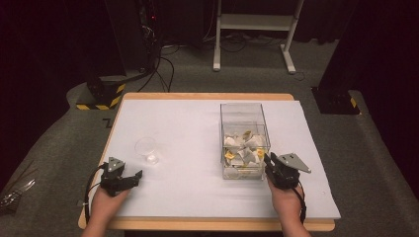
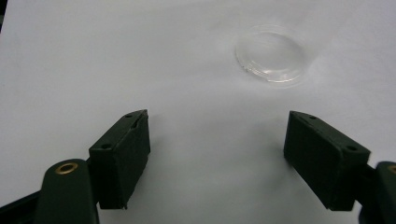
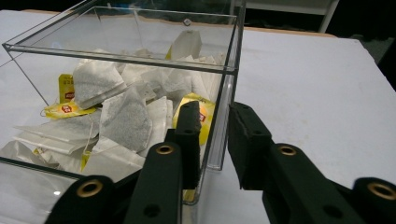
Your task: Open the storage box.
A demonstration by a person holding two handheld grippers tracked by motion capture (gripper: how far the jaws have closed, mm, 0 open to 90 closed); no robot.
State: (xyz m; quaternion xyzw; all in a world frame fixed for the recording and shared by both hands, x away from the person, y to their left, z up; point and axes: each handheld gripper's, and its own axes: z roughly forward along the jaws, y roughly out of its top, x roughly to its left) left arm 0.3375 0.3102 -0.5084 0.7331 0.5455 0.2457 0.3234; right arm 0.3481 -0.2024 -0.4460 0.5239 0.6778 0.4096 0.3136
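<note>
A clear plastic box (image 1: 244, 111) stands right of the table's middle, holding several white tea bags (image 1: 244, 145) with yellow tags. In the right gripper view the box (image 3: 121, 58) is close up. My right gripper (image 3: 215, 116) straddles its right side wall near the front corner, one jaw inside beside the tea bags (image 3: 126, 116) and one outside, closed on the wall. From above, that right gripper (image 1: 268, 160) is at the box's near right corner. My left gripper (image 1: 129, 177) rests open at the near left, nothing between its jaws. A small clear glass (image 1: 146, 149) stands just beyond it.
A white sheet (image 1: 188, 128) covers the wooden table. In the left gripper view the open left gripper (image 2: 217, 140) hangs over bare sheet, with the glass (image 2: 272, 55) ahead and to the right. A white desk frame (image 1: 254, 22) stands on the floor behind the table.
</note>
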